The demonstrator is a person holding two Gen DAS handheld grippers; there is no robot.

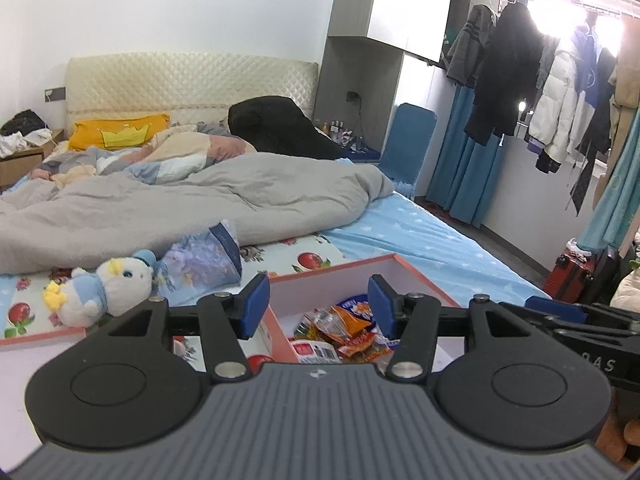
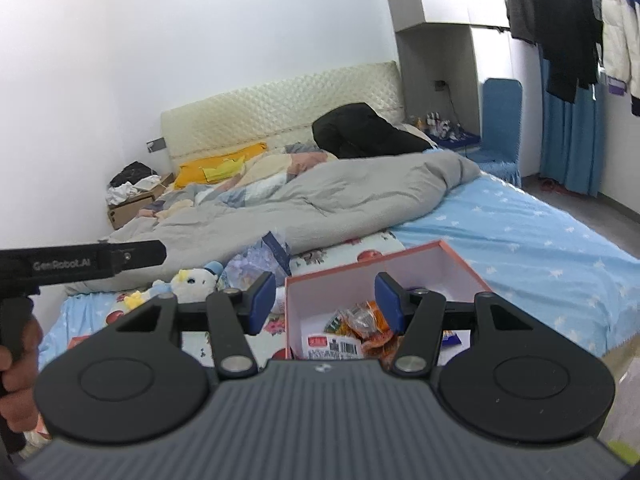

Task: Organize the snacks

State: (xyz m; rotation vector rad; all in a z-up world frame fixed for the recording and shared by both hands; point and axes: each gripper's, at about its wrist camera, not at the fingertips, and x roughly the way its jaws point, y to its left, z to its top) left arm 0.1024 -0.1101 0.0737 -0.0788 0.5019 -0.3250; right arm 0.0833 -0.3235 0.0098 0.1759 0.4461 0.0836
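A pink-rimmed cardboard box (image 1: 352,266) sits on the bed, white inside. It holds a pile of snack packets (image 1: 344,332), orange, red and white. My left gripper (image 1: 318,306) is open and empty, hovering above the box's near left side. In the right wrist view the same box (image 2: 404,254) and its snack packets (image 2: 356,332) lie right below my right gripper (image 2: 326,304), which is open and empty. The left gripper's body (image 2: 80,264) shows at the left edge there, held by a hand.
A plush duck toy (image 1: 104,288) and a bluish patterned bag (image 1: 204,260) lie left of the box. A flat pink-edged lid (image 1: 44,336) lies under the toy. A grey duvet (image 1: 180,196) covers the far bed. Clothes hang at right; a red suitcase (image 1: 568,276) stands on the floor.
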